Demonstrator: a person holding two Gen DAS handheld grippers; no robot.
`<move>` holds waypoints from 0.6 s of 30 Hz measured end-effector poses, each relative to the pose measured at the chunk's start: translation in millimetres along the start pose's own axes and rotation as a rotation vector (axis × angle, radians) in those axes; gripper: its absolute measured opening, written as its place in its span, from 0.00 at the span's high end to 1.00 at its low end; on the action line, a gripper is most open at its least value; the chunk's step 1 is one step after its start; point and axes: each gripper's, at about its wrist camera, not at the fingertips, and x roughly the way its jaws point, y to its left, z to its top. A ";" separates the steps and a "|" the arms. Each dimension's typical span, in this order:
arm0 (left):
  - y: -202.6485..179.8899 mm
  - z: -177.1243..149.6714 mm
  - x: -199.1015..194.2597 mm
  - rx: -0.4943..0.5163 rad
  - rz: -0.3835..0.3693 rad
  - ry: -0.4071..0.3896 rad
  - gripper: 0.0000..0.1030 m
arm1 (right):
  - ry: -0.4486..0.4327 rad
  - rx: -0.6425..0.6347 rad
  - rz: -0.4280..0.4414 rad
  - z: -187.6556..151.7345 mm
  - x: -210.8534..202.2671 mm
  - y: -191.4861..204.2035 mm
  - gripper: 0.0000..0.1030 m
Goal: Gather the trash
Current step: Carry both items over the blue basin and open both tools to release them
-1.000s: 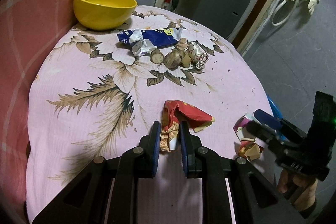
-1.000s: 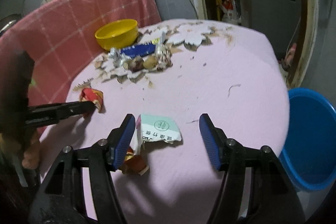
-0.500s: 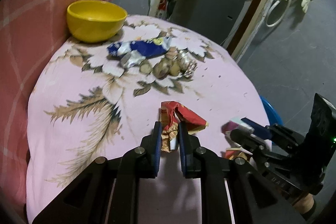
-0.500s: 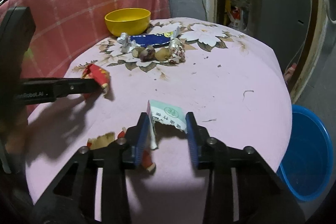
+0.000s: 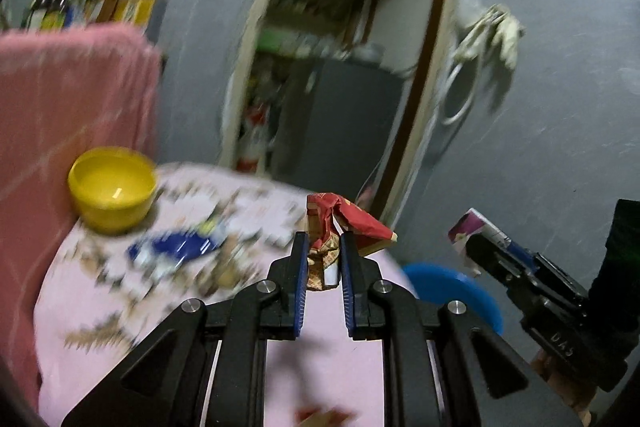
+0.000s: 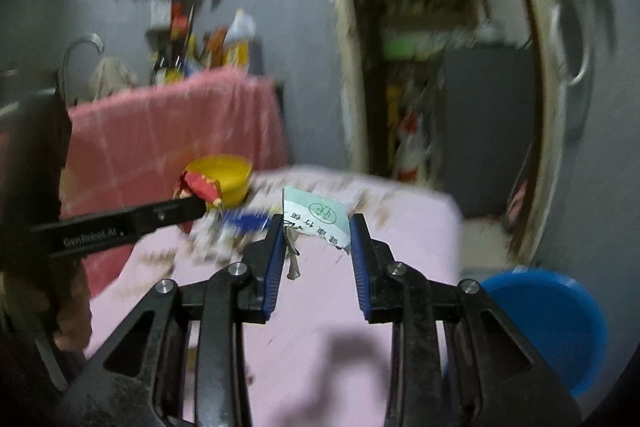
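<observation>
My left gripper (image 5: 323, 259) is shut on a crumpled red and gold wrapper (image 5: 344, 223) and holds it up above the pink floral table (image 5: 120, 307). My right gripper (image 6: 318, 247) is shut on a torn pale green carton (image 6: 316, 217), also lifted off the table. The carton shows in the left wrist view (image 5: 474, 231), the red wrapper in the right wrist view (image 6: 200, 187). A blue bin (image 6: 556, 323) stands on the floor to the right of the table; its rim shows in the left wrist view (image 5: 452, 283).
A yellow bowl (image 5: 112, 187) stands at the table's far left. A blue wrapper (image 5: 176, 251) and other scraps lie blurred near it. A pink cloth (image 5: 68, 115) hangs behind. Scraps (image 5: 320, 415) lie near the front edge. A doorway (image 5: 340, 75) and a grey wall are beyond.
Both grippers have lifted their trash off the table and tilted upward; the views now show the wall and doorway. The right gripper shut on the carton a second ago.
</observation>
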 end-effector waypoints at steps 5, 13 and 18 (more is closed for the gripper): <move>-47.1 17.1 9.2 0.065 -0.065 -0.118 0.87 | -0.131 -0.004 -0.093 28.3 -33.8 -25.2 0.60; -113.1 20.9 42.2 0.179 -0.133 -0.165 0.87 | -0.209 0.003 -0.229 44.2 -62.3 -76.0 0.57; -138.0 13.8 85.7 0.225 -0.140 -0.060 0.87 | -0.171 0.064 -0.290 26.2 -67.4 -117.4 0.57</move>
